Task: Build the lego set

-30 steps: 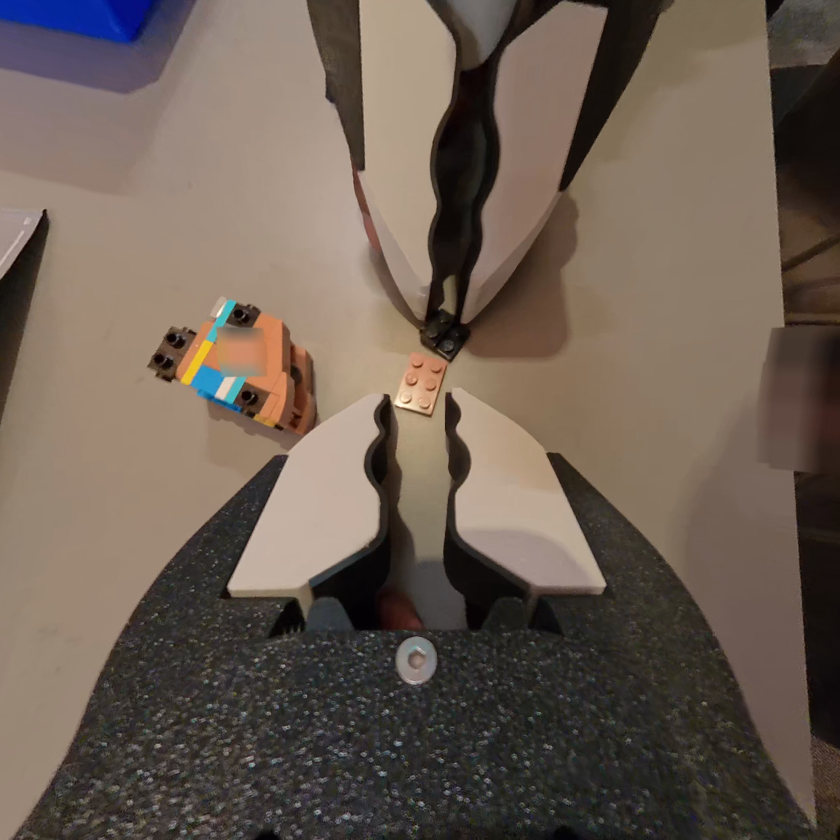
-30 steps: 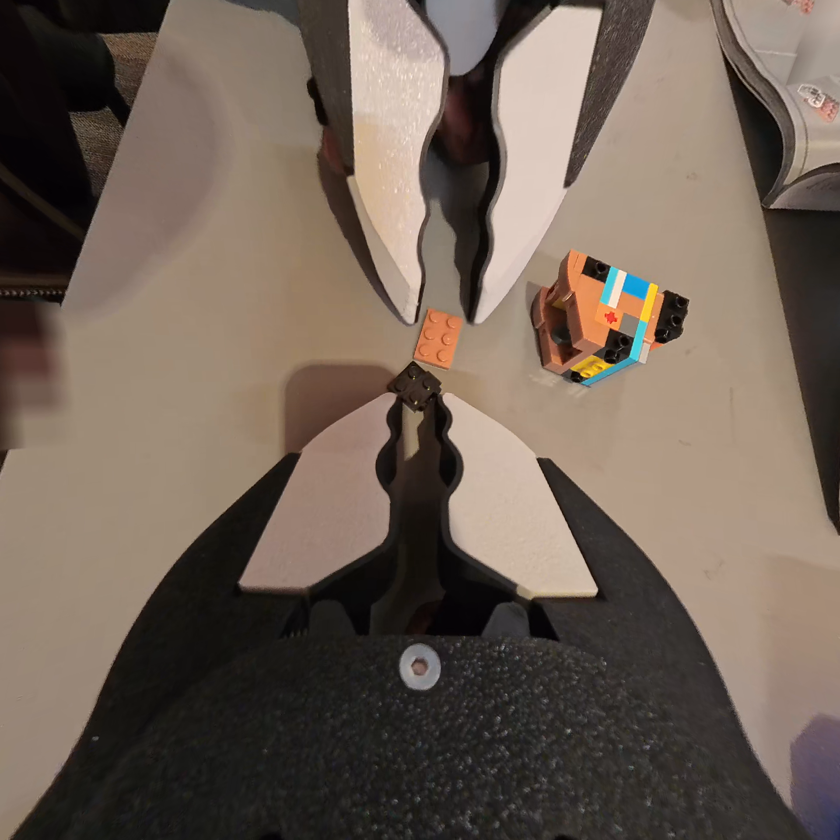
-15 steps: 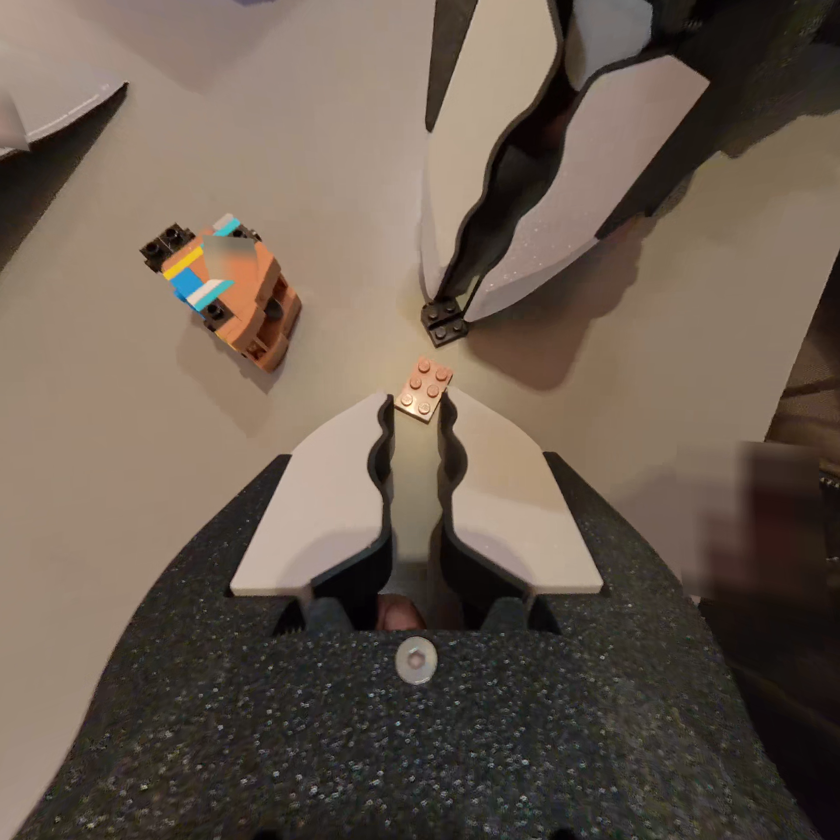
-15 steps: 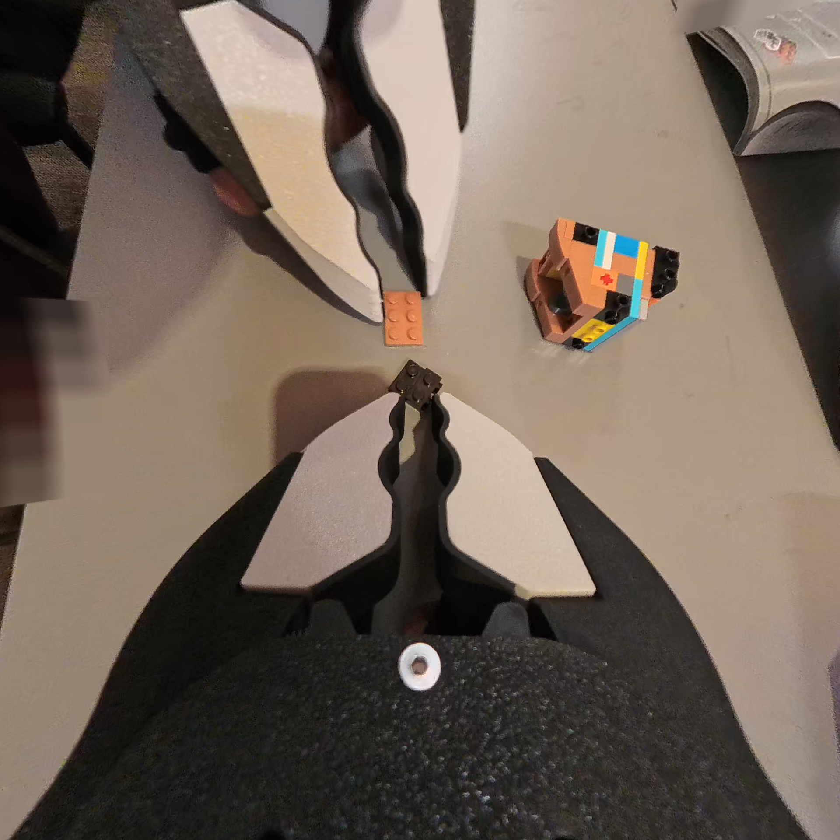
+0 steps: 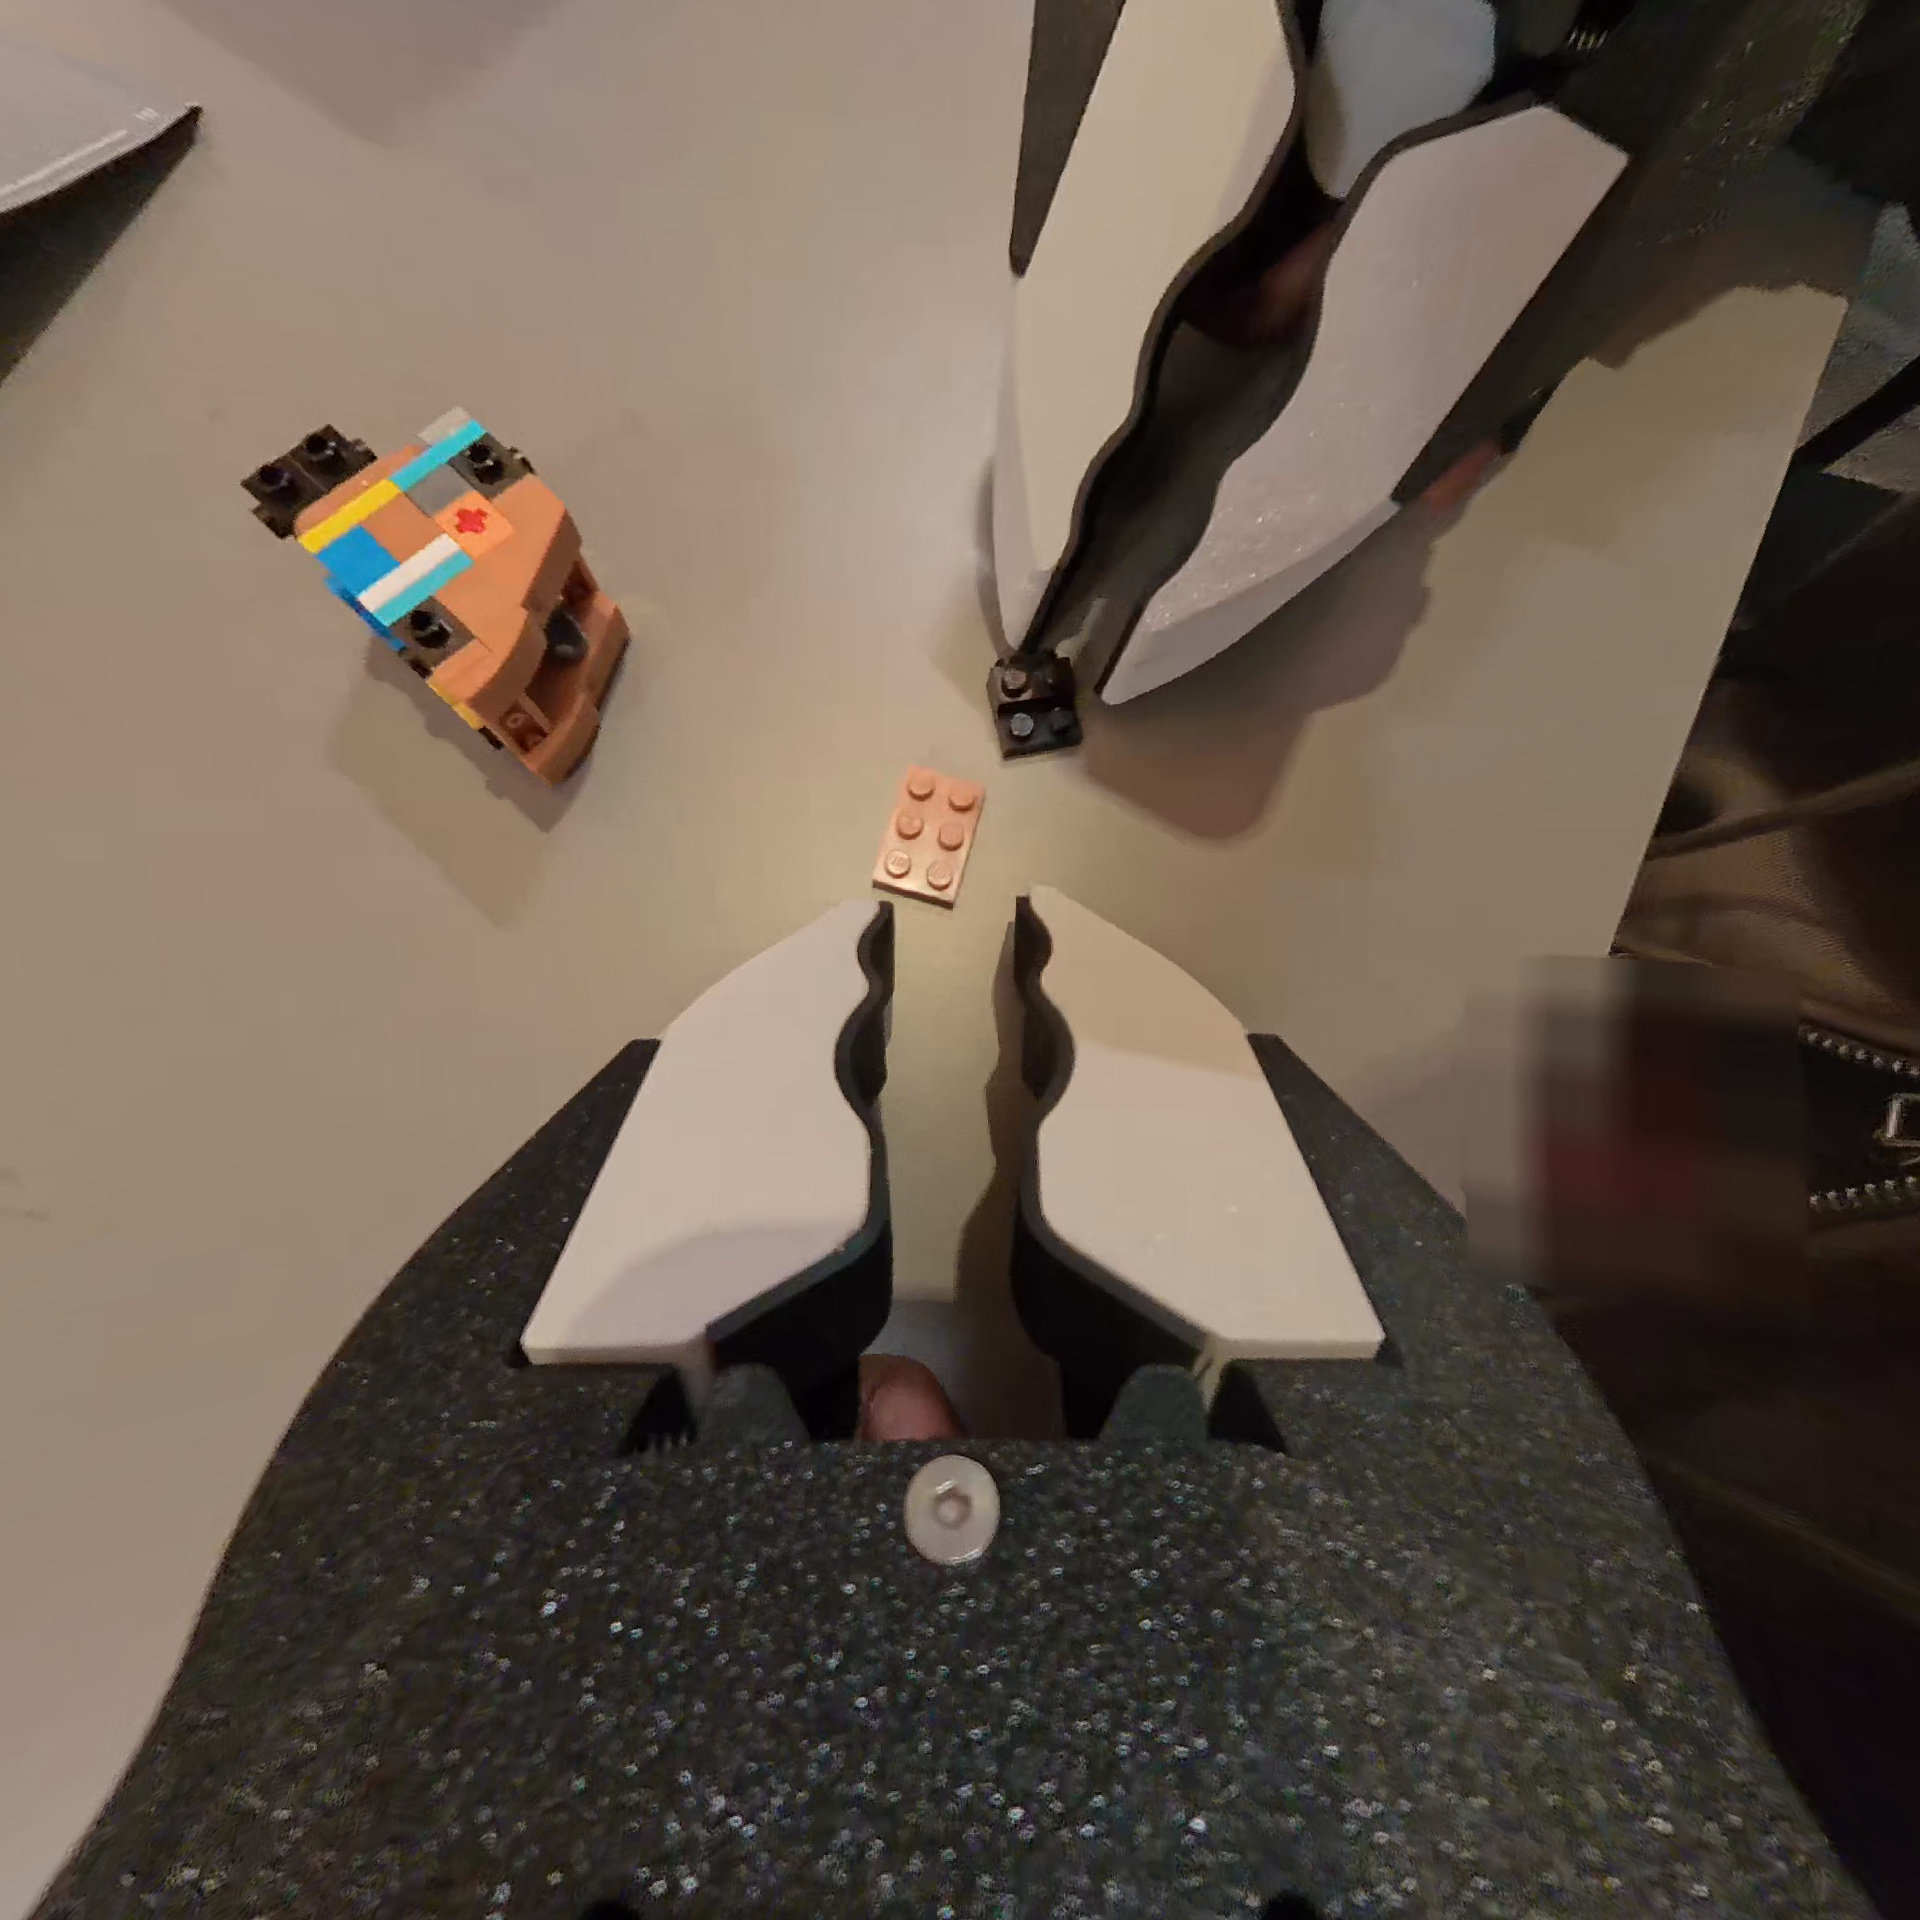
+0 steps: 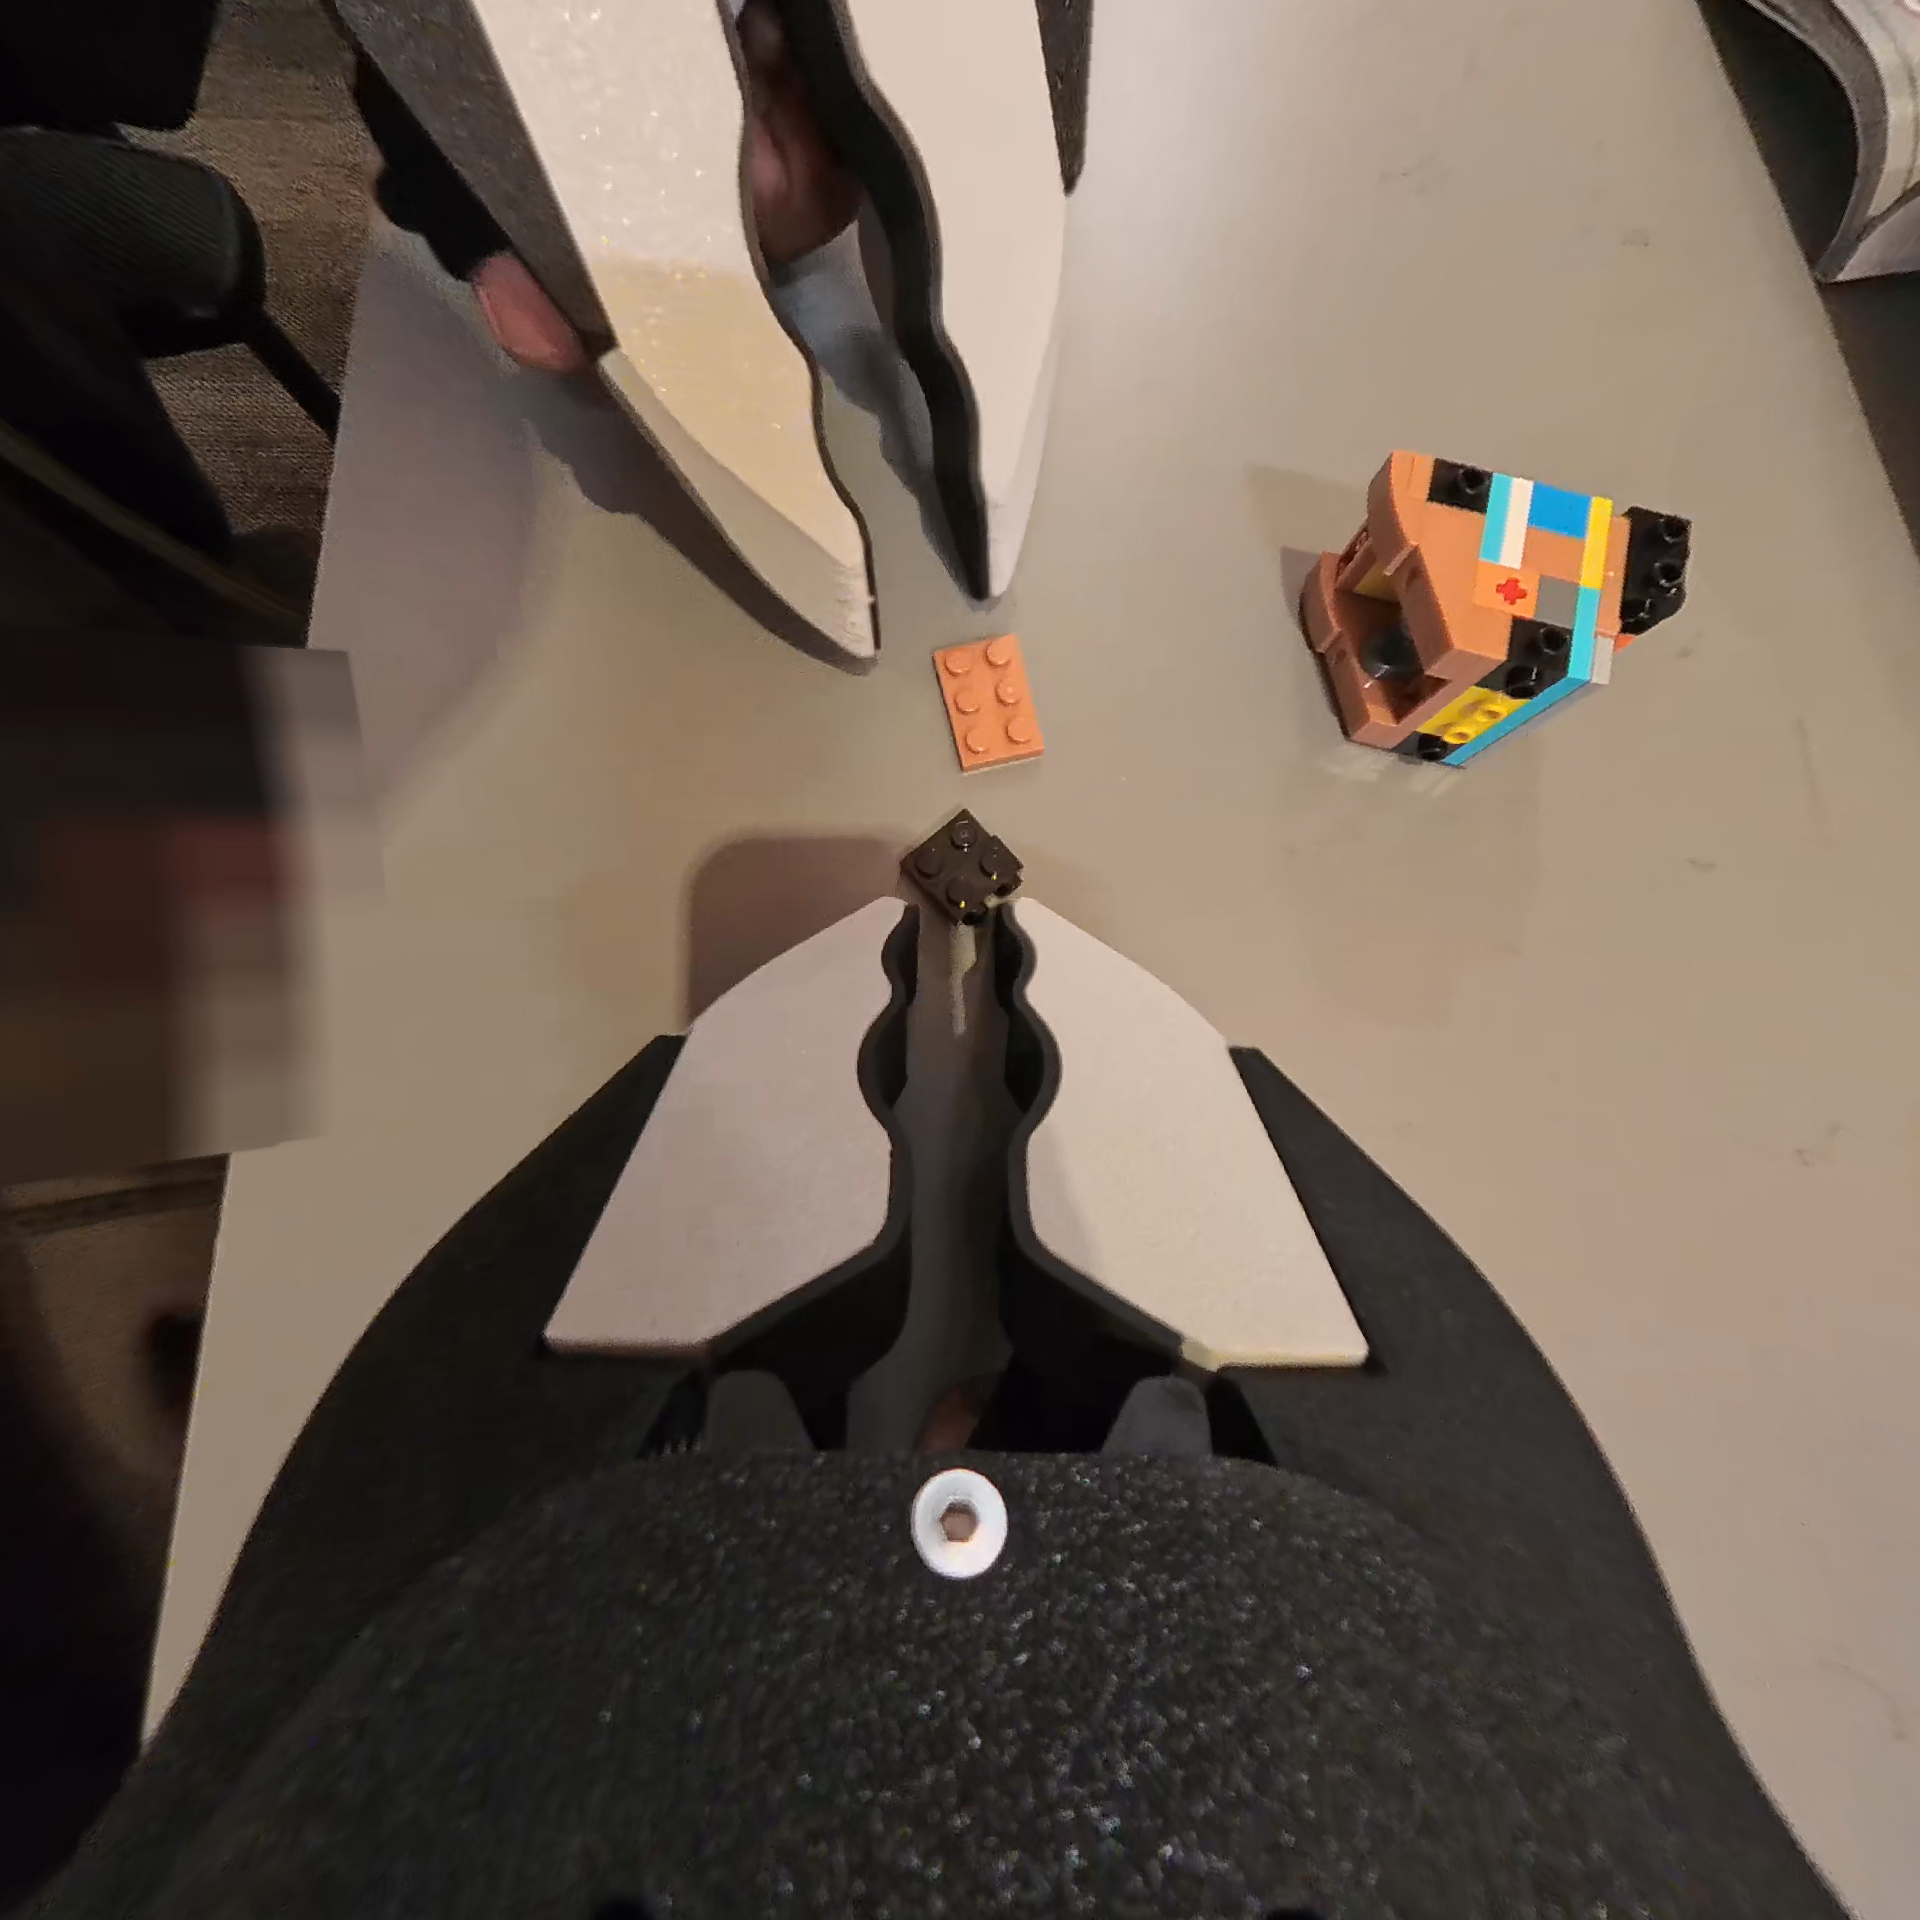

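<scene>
bench (image 5: pixel 727 260): grey-beige top, carries everything
booklet (image 5: pixel 62 145): far left corner in the left wrist view, partly cut off
small model (image 5: pixel 447 582): part-built, tan with blue, yellow, white stripes and black studded bits; lies tilted on the bench, well apart from both grippers
left gripper (image 5: pixel 951 909): jaws apart, nothing between them; tips sit just short of the tan plate
tan plate (image 5: pixel 930 836): flat six-stud plate, studs up, loose on the bench between the two grippers; just beyond the left tips, not touched
black piece (image 5: pixel 1034 701): small four-stud plate, pinched at the right gripper's tips, near the tan plate but apart from it; touching the bench or just above it, can't tell
right gripper (image 6: pixel 961 904): jaws closed on the black piece, which sticks out past the tips at a slant
step: joining two loose pieces; black one in hand, tan one not yet held
progress: model part done, these two still off it
next move: probably left jaws go forward around the tan plate's long sides and close to steady it, then the right brings the black piece over the studs, squares it up and presses down
risk: black piece is held skewed, studs may not line up; the thin plate could slide if not pinned
</scene>
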Action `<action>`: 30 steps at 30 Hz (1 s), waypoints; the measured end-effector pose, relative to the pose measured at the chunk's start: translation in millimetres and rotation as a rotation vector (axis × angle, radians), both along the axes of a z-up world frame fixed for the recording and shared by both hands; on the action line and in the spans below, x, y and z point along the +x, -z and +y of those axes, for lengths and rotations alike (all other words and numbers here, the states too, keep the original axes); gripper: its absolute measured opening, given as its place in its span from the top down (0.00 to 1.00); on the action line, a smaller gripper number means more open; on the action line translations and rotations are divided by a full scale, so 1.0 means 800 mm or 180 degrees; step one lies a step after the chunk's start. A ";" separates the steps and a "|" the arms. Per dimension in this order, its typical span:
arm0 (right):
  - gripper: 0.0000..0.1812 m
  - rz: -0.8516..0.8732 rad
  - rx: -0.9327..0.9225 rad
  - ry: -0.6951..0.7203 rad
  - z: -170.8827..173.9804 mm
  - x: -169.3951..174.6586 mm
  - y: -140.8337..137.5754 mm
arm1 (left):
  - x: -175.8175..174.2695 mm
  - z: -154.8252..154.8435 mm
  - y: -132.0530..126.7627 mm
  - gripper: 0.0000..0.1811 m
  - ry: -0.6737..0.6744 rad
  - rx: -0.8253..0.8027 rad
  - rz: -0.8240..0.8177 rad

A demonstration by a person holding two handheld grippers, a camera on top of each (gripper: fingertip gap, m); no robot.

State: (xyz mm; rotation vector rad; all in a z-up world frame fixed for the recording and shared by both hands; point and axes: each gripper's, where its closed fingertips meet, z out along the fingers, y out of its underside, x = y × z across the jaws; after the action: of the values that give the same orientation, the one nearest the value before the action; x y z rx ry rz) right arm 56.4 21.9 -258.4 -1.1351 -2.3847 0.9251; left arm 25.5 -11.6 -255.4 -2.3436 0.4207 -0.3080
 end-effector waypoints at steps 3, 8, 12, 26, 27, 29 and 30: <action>0.92 -0.0032 -0.0023 -0.0034 -0.003 0.004 0.000 | 0.014 0.001 0.002 0.88 0.0102 -0.0017 -0.0091; 0.92 -0.0040 -0.0089 -0.0201 -0.012 0.013 -0.001 | 0.036 -0.003 -0.002 0.88 0.0397 -0.0010 -0.0128; 0.92 0.0039 -0.0082 -0.0224 -0.009 0.012 -0.004 | 0.009 0.004 -0.012 0.88 0.0414 0.0148 0.0152; 0.89 0.0183 -0.0290 -0.0599 -0.004 0.003 -0.014 | -0.002 0.026 -0.006 0.81 0.2717 0.0462 0.0471; 0.88 0.0145 -0.0290 -0.0621 -0.004 0.003 -0.012 | 0.000 0.024 -0.003 0.81 0.2830 0.0406 0.0469; 0.88 0.0113 -0.0244 -0.0629 -0.004 0.001 -0.009 | 0.002 0.021 0.001 0.81 0.2966 0.0352 0.0460; 0.88 0.0095 -0.0211 -0.0627 -0.004 0.000 -0.007 | 0.003 0.020 0.002 0.81 0.3017 0.0339 0.0461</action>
State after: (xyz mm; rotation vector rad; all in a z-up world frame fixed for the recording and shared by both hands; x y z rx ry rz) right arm 56.5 18.7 -252.6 -0.9137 -2.4916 1.0839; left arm 28.1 4.8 -257.3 -1.9139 1.5669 -0.5282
